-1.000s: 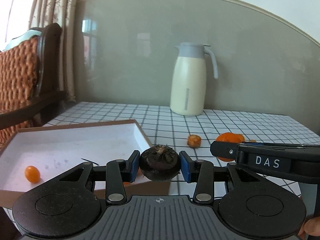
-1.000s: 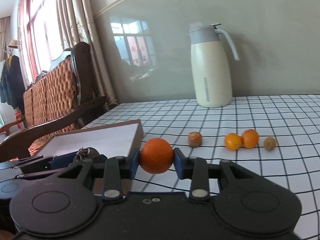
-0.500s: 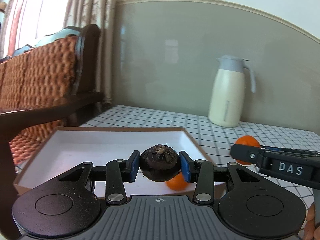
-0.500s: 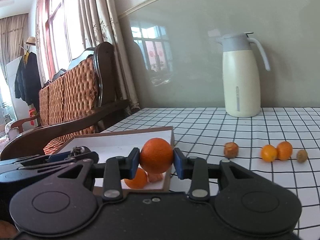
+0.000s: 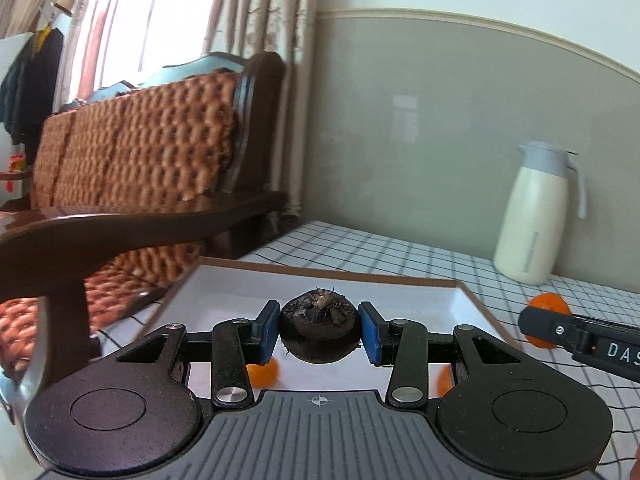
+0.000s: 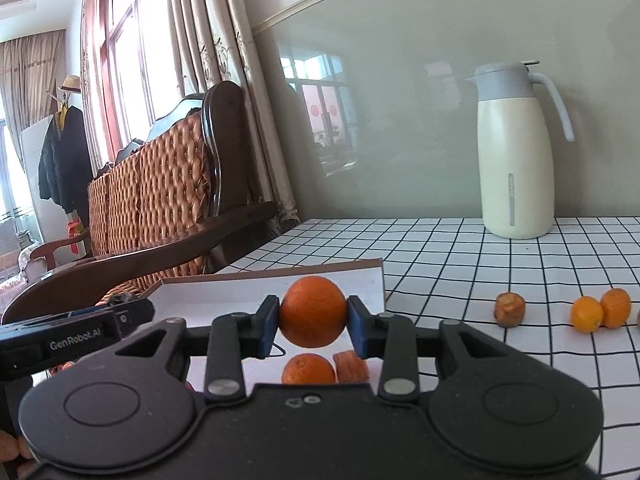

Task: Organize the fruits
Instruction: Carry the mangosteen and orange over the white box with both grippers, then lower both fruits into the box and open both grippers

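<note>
Mangosteen [image 5: 319, 330]: dark, wrinkled, calyx up, clamped between the blue pads [image 5: 269, 332] of the left gripper [image 5: 319, 334]. Jaws narrowly spread, both pads pressing on the fruit's sides. It hangs above the white floor of the tray [image 5: 416, 297].

Orange [image 6: 313, 311]: gripped by the right gripper [image 6: 313, 322], jaws close together, pads against its two sides. It is held over the tray's near right corner.

In the tray, right wrist view: a small orange [image 6: 308, 369] at 6 o'clock from the held orange, directly below it, and an orange-coloured chunk [image 6: 351, 367] just beside that, at 3 o'clock from it. In the left wrist view an orange fruit [image 5: 262, 372] shows under the left finger; a second orange patch under the right finger is too hidden to identify.

Tray: shallow, brown rim, white inside, on a black-and-white checked tablecloth [image 6: 460, 264].

On the cloth, at 3 o'clock from the tray: a brownish stub-shaped fruit [image 6: 509, 310], then two small oranges [image 6: 599, 314] touching each other. Another piece at the frame edge, cannot tell what.

At 1 o'clock, against the wall: cream thermos jug [image 6: 516, 160] with grey lid, upright.

At 10 o'clock, beyond the table edge: wooden bench [image 6: 168, 196] with woven cushion back.

The two grippers stand side by side; each appears at the edge of the other's view.
</note>
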A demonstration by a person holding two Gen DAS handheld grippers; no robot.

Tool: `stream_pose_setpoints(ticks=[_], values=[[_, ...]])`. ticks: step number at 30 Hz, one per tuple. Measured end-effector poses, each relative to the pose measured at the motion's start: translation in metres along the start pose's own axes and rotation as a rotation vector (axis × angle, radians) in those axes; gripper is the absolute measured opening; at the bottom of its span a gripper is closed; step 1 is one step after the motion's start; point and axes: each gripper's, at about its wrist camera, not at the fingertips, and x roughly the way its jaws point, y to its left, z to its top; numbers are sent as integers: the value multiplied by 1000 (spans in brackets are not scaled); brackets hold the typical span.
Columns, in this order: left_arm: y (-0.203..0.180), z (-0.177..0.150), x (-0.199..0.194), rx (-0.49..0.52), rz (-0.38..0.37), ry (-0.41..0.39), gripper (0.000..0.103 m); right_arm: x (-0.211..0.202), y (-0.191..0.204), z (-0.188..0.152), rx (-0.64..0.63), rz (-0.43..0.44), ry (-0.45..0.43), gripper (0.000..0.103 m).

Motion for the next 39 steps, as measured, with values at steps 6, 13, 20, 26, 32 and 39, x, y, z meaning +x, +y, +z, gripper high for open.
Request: stream_pose_setpoints(ticks=[6,13,20,26,32,39], values=[[17,2,10,-19,56,0,43,15,5,1,2,5,6,28],[30,5,21,-41,100,-3,43,27,11,1,-8,7,6,28],[32,7,35,-49,125,3,43,42,15,3,-14,1,21,28],[27,9,47,-37,125,17,43,57,10,2,-6,-24,45,28],[27,11,59,-57,132,37,43,75,6,4,2,-36,68,28],[25,12,74,-57,139,69,43,86,7,5,-4,-47,87,35]])
